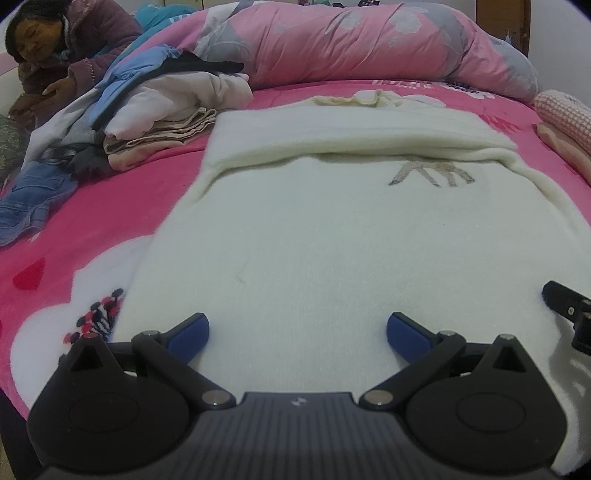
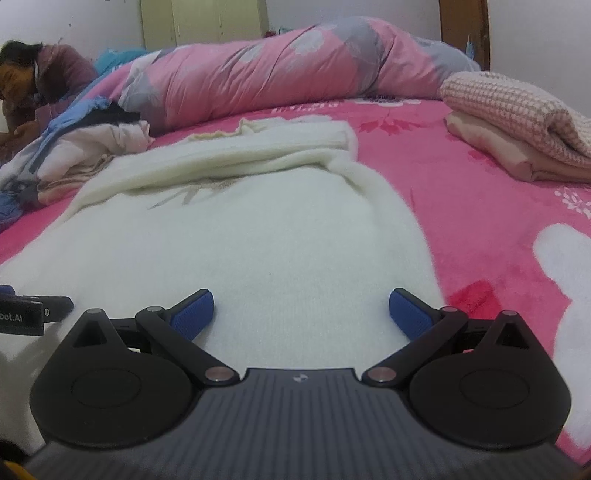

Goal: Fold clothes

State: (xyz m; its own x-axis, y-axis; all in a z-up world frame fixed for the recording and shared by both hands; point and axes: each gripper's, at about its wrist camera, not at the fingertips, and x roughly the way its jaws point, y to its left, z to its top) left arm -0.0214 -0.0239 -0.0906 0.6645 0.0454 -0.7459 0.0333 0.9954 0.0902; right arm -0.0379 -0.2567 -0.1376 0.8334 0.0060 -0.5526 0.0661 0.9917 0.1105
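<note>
Sweater (image 1: 314,236) flat on bed (image 1: 155,184), sleeves folded across | my left gripper (image 1: 297,331) and right gripper (image 2: 301,310) jaws wide, empty, over hem | risk: pinching one layer, fold skews

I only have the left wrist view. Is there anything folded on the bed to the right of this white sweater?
Observer: Yes. In the right wrist view a pink checked knit lies folded on a peach garment, apart from the white sweater.
Operator: Is the right gripper open?
Observer: The right gripper is open, its blue pads spread over the sweater's near edge.
Operator: What's behind the rolled duvet?
Observer: A pale yellow wardrobe stands against the wall behind the pink duvet.
</note>
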